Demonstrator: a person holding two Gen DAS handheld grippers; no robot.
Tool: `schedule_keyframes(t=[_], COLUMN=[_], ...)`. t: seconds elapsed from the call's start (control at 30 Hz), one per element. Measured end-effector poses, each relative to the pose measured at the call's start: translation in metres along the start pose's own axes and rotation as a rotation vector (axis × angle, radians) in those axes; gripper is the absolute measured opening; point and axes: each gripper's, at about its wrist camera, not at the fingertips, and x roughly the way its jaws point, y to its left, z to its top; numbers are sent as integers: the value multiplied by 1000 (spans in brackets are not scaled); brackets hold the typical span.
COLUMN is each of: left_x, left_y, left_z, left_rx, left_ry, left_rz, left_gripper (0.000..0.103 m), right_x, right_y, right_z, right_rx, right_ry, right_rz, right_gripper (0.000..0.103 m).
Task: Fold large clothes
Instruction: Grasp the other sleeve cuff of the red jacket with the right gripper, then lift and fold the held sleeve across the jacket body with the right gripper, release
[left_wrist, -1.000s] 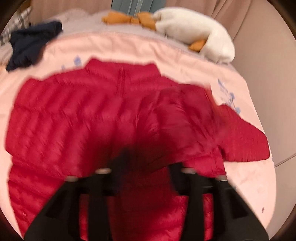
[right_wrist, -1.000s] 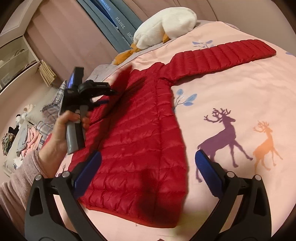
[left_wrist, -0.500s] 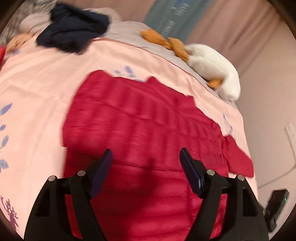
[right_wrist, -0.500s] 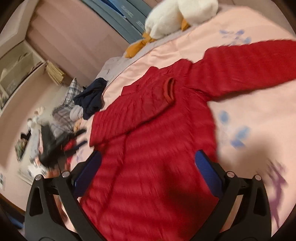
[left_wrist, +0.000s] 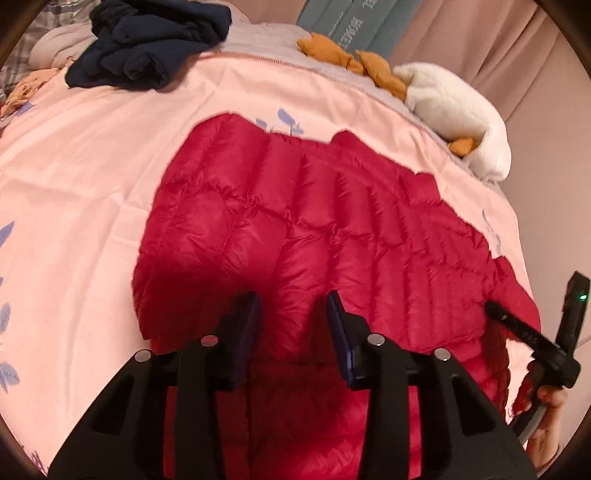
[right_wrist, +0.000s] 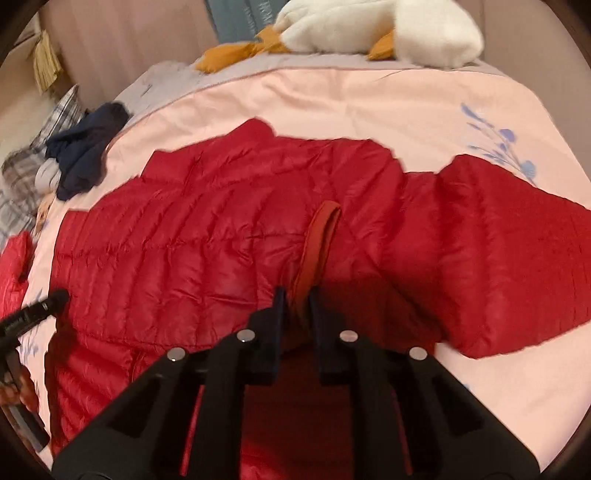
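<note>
Jacket: a red quilted jacket (left_wrist: 295, 229) lies spread on the bed (left_wrist: 92, 155), its collar toward the far end. In the right wrist view (right_wrist: 221, 236) one sleeve is folded across the body and its cuff (right_wrist: 317, 243) lies near the middle; the other sleeve (right_wrist: 517, 251) stretches out flat to the right.
Left tongs: the left tongs (left_wrist: 291, 317) hang over the near part of the jacket with the jaws closing. Red fabric shows between the blue pads (left_wrist: 338, 325), and the pads stand apart from it, so nothing is gripped.
Right tongs: the right tongs (right_wrist: 295, 306) are clenched on the jacket, the jaws almost together on a ridge of fabric at the near end of the cuff. In the left wrist view they (left_wrist: 495, 314) reach the jacket's right edge, held by a hand (left_wrist: 546, 424) at the frame's near right.
Left tongs from the right: their black tip (right_wrist: 44, 302) comes in at the left edge, over the bed just beside the jacket.
Bed: a pink cover printed with blue leaves (right_wrist: 498, 147).
Far end: a white plush goose (right_wrist: 380, 29) with orange feet lies along the far edge.
Far left: a crumpled navy garment (left_wrist: 147, 40) on the cover, well apart from the jacket, with plaid cloth (right_wrist: 22, 177) beyond it.
</note>
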Motion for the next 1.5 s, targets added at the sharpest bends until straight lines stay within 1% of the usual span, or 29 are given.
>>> schedule_keyframes(t=[0.1,0.17,0.2,0.23,0.3,0.33,0.37,0.43,0.47,0.5,0.53,0.57,0.63,0.67,0.7,0.73,0.77,0.8,0.83,0.87,0.93,1.03,1.1,1.17,1.23,1.27,1.33,1.47,1.5], left_x=[10,14,13,10,4,-2,-5,-8,-4,3,12,17,21,19,17,13,5,-1,-10,-17,-35,-54,-66,-73,-78,-80,-83,-87,-87], left_y=[4,1,-2,-6,-12,-16,-19,-26,-29,-30,-31,-31,-35,-36,-36,-37,-38,-39,-41,-43,-44,-42,-38,-32,-24,-23,-18,-15,-13], left_z=[-2,-3,-3,-3,-3,-4,-5,-7,-9,-12,-14,-15,-15,-14,-13,-12,-13,-14,-17,-20,-31,-48,-61,-73,-84,-87,-92,-96,-95], left_rx=[-16,-6,3,12,34,56,71,105,120,122,123,127,137,130,117,103,90,85,85,87,89,70,46,12,-23,-35,-69,-120,-126], left_ry=[25,30,30,30,19,0,-13,-35,-25,-1,30,42,51,55,58,57,49,41,26,14,-10,-23,-30,-26,-20,-17,-17,-33,-33], left_rz=[-12,15,33,47,60,73,80,102,118,134,155,163,190,193,188,177,160,146,123,111,68,20,-9,-26,-41,-48,-58,-60,-62], left_gripper=[39,39,39,39,39,39,40,43,46,46,47,49,50,52,55,62,66,67,73,76,76,76,76,76,76,76,76,76,76], right_x=[16,10,0,-8,-34,-39,-41,-31,-16,1,8,11,3,-4,-18,-28,-43,-57,-66,-77,-94,-113,-120,-123,-119,-117,-110,-103,-100], right_y=[-4,-2,-4,-4,3,6,10,17,19,18,16,14,7,2,-9,-17,-33,-55,-74,-103,-165,-254,-301,-333,-353,-363,-369,-379,-382], right_z=[-5,-6,-4,-4,-4,-6,-8,-10,-13,-16,-18,-19,-16,-15,-14,-14,-15,-17,-19,-22,-32,-53,-66,-76,-81,-82,-80,-70,-67], right_rx=[-17,-15,5,12,-26,-47,-67,-89,-97,-94,-89,-87,-55,-32,0,17,45,85,122,187,338,550,672,754,807,834,866,896,907], right_ry=[30,21,5,-20,-132,-153,-152,-93,-31,23,34,23,16,12,-16,-45,-85,-112,-126,-142,-166,-196,-210,-226,-240,-250,-277,-318,-328], right_rz=[-14,-22,-38,-55,-68,-46,-15,30,31,15,27,42,83,120,177,191,195,198,202,200,165,96,81,66,58,71,90,83,78], right_gripper=[15,16,22,31,37,41,43,46,47,48,49,49,50,54,63,70,72,73,73,73,74,74,75,75,75,74,72,72,69])
